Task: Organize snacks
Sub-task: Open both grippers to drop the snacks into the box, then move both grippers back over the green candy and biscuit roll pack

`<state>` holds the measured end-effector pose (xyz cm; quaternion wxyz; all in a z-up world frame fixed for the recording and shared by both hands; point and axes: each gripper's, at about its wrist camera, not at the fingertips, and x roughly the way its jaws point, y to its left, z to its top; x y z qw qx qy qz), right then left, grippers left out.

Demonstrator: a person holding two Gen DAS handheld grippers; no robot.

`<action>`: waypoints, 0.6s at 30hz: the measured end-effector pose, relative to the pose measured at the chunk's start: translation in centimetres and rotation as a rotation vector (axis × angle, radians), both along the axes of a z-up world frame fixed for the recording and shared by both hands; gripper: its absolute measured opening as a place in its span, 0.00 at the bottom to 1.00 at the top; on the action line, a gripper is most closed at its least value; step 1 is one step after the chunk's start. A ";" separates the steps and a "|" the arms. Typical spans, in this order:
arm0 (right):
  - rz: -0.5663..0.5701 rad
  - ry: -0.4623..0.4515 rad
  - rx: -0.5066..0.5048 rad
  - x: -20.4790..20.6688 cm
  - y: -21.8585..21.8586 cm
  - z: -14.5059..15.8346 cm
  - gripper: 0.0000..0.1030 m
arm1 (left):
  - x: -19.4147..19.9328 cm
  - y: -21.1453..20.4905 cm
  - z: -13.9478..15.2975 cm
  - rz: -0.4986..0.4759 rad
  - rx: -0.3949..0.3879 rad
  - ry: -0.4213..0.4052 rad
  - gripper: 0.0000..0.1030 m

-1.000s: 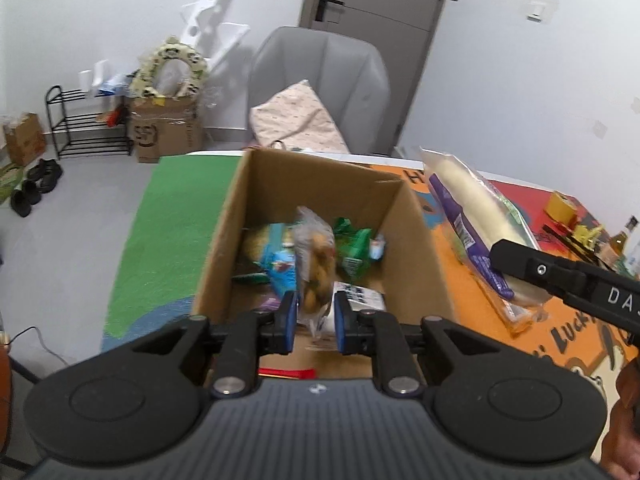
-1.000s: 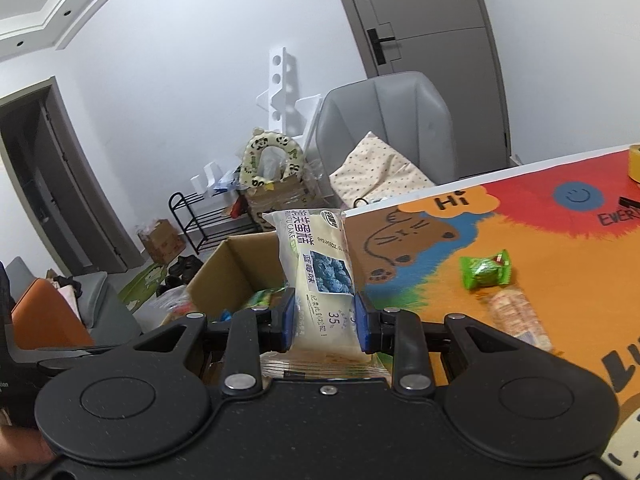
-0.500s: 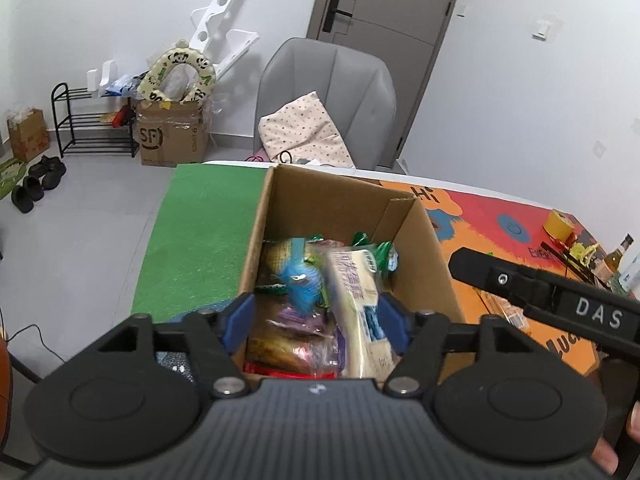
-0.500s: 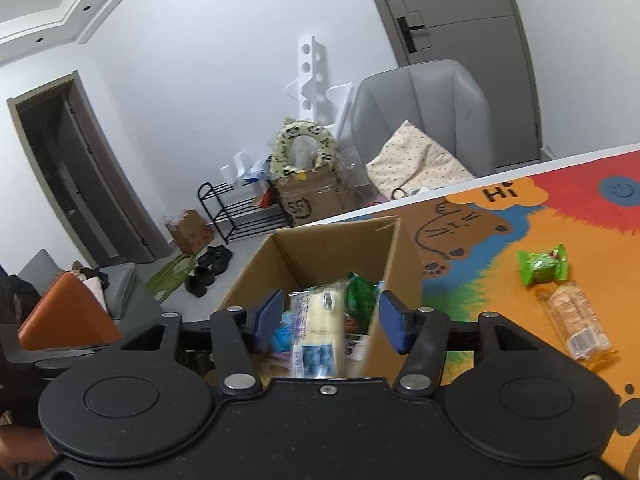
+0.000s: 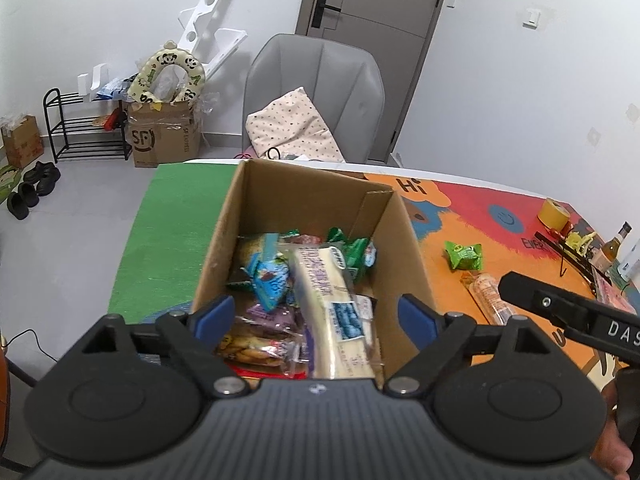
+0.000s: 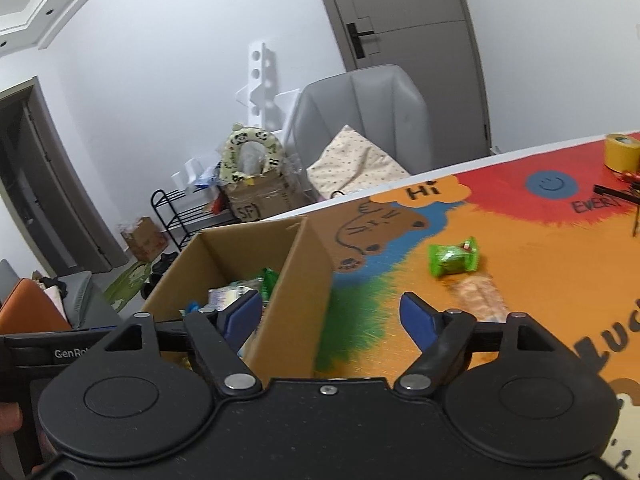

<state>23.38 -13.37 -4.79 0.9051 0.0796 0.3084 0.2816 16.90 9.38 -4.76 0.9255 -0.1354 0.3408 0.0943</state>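
Snacks fill one cardboard box (image 5: 308, 200) on the tabletop (image 6: 520, 248); a long cream packet (image 5: 328, 300) lies on top, its long axis running from the box's near wall toward its far wall. Two more snacks lie right of the box: one green packet (image 6: 454, 260), one clear biscuit sleeve (image 6: 478, 296) just beside it. Left tongs (image 5: 314, 316) and right tongs (image 6: 332, 312) both gape apart, holding nothing.
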 end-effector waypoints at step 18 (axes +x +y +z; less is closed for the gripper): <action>-0.087 0.016 0.009 1.4 -6.5 -0.3 0.84 | 2.1 -5.8 0.7 -0.075 0.010 -0.023 0.89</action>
